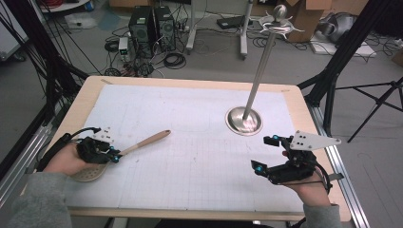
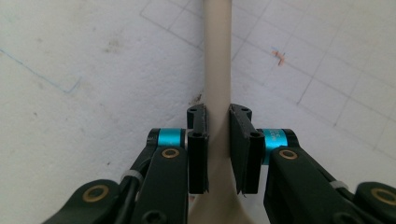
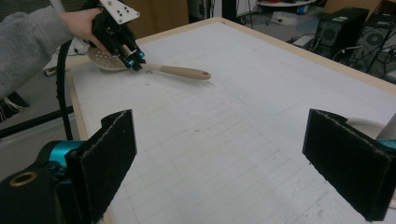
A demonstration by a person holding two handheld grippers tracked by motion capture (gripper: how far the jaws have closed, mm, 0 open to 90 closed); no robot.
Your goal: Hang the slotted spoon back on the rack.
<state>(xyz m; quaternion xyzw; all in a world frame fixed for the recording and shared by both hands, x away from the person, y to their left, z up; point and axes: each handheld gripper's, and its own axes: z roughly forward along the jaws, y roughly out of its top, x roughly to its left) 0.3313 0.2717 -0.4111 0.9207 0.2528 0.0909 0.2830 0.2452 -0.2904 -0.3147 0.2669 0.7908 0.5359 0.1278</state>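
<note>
A wooden slotted spoon point(image 1: 145, 141) lies on the white gridded mat point(image 1: 190, 109) at the left, its handle pointing toward the middle of the table. My left gripper point(image 1: 115, 156) is shut on the handle close to the spoon's head. In the left gripper view, the two pads point(image 2: 198, 140) press on either side of the spoon's pale handle point(image 2: 217, 56). The right gripper view shows that spoon point(image 3: 180, 71) and the left gripper point(image 3: 133, 62) from across the table. My right gripper point(image 1: 264, 153) hovers at the front right, open wide, with nothing between its jaws point(image 3: 219, 144).
A metal stand point(image 1: 244, 121) with a round base, a tall tilted pole and hooks at the top stands right of the mat's middle, just beyond the right gripper. Behind the table's far edge, computer towers point(image 1: 152, 26), cables and tripod legs crowd the floor.
</note>
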